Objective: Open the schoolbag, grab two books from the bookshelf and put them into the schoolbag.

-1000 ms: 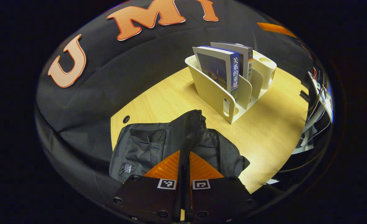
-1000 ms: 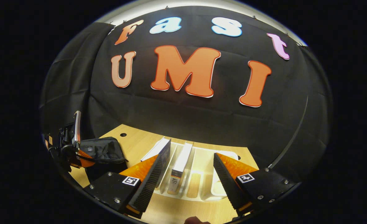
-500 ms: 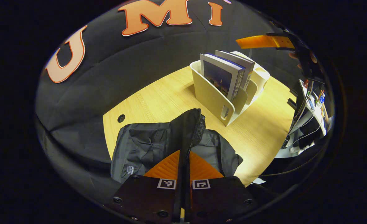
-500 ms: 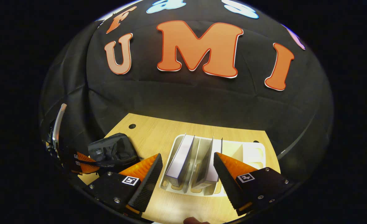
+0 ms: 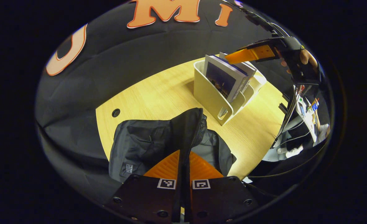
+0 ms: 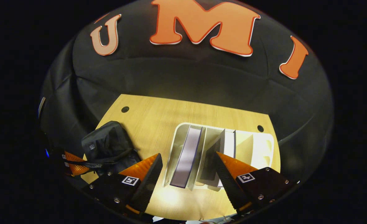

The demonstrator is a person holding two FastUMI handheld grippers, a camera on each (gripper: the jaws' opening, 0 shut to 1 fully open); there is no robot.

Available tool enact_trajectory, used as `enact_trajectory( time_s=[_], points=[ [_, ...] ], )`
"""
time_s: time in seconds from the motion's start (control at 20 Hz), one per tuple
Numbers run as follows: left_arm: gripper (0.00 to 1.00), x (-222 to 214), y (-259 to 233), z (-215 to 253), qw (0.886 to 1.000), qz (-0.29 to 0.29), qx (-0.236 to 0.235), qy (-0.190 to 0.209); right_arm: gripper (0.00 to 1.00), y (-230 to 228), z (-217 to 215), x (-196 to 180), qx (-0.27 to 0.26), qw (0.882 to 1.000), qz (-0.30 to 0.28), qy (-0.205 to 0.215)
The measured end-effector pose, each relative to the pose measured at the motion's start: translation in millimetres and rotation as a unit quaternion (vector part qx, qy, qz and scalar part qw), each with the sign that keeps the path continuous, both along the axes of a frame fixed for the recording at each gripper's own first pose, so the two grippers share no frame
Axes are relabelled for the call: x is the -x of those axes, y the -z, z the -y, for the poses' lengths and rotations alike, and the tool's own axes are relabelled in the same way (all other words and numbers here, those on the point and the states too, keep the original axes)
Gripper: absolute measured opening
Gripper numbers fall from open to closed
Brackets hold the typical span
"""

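Observation:
A black schoolbag (image 5: 146,146) lies on the wooden table, its zipped edge lifted upright. My left gripper (image 5: 185,154) is shut on that raised flap. The white bookshelf (image 5: 213,96) stands beyond it with two upright books (image 5: 222,77). Seen from the left gripper view, my right gripper (image 5: 252,54) hovers over the books, held by a hand (image 5: 306,57). In the right gripper view my right gripper (image 6: 186,174) is open, looking down on the bookshelf (image 6: 261,146); the first book (image 6: 188,154) lies between its fingers and the second book (image 6: 225,144) sits by the right finger. The schoolbag (image 6: 107,144) is at the left, the left gripper (image 6: 74,161) on it.
The table (image 5: 158,93) has cable holes (image 5: 116,112) near its back edge (image 6: 125,109) (image 6: 260,128). Bare wood lies between bag and bookshelf. Cables and clutter (image 5: 304,112) sit beyond the table's right edge.
My right gripper has risen over the bookshelf and tipped downward, so the books now lie between its open fingers. My left gripper keeps its hold on the bag's flap.

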State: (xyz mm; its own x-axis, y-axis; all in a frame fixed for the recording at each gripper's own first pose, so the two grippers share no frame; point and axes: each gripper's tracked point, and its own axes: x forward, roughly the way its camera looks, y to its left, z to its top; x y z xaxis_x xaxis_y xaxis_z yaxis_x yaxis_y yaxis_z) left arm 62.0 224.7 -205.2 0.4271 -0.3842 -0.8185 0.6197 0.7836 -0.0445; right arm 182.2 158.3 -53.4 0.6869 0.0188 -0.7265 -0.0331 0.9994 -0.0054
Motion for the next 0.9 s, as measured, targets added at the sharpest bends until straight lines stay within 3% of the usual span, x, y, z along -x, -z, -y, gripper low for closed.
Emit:
enact_trajectory(
  time_s=[0.35, 0.5, 0.55, 0.6, 0.65, 0.75, 0.9],
  points=[
    [0.05, -9.8, -11.5, -7.4, 0.999, -0.008, -0.024, 0.043, 0.95, 37.7, -12.9, -8.5, -0.024, 0.994, -0.108, 0.003],
    [0.05, -14.2, -18.0, -9.7, 0.997, -0.009, -0.035, 0.064, 0.94, 49.0, -10.7, -14.8, -0.008, 0.99, -0.137, 0.006],
    [0.05, -14.9, -18.4, -10.7, 0.997, -0.011, -0.038, 0.066, 0.92, 51.6, -8.0, -15.6, -0.003, 0.989, -0.15, 0.018],
    [0.05, -13.7, -18.8, -10.5, 0.997, -0.012, -0.039, 0.073, 0.82, 54.4, -8.9, -17.9, -0.001, 0.987, -0.159, 0.018],
    [0.05, -14.2, -18.6, -11.3, 0.996, -0.017, -0.039, 0.074, 0.88, 57.9, -8.0, -18.1, 0.003, 0.985, -0.174, 0.017],
    [0.05, -13.0, -17.8, -10.0, 0.996, -0.024, -0.038, 0.081, 0.83, 63.2, -7.6, -20.1, 0.006, 0.981, -0.194, 0.027],
    [0.05, -15.1, -11.7, -7.0, 0.995, -0.028, -0.037, 0.088, 0.68, 72.9, 0.1, -23.7, 0.011, 0.976, -0.213, 0.051]
  ],
)
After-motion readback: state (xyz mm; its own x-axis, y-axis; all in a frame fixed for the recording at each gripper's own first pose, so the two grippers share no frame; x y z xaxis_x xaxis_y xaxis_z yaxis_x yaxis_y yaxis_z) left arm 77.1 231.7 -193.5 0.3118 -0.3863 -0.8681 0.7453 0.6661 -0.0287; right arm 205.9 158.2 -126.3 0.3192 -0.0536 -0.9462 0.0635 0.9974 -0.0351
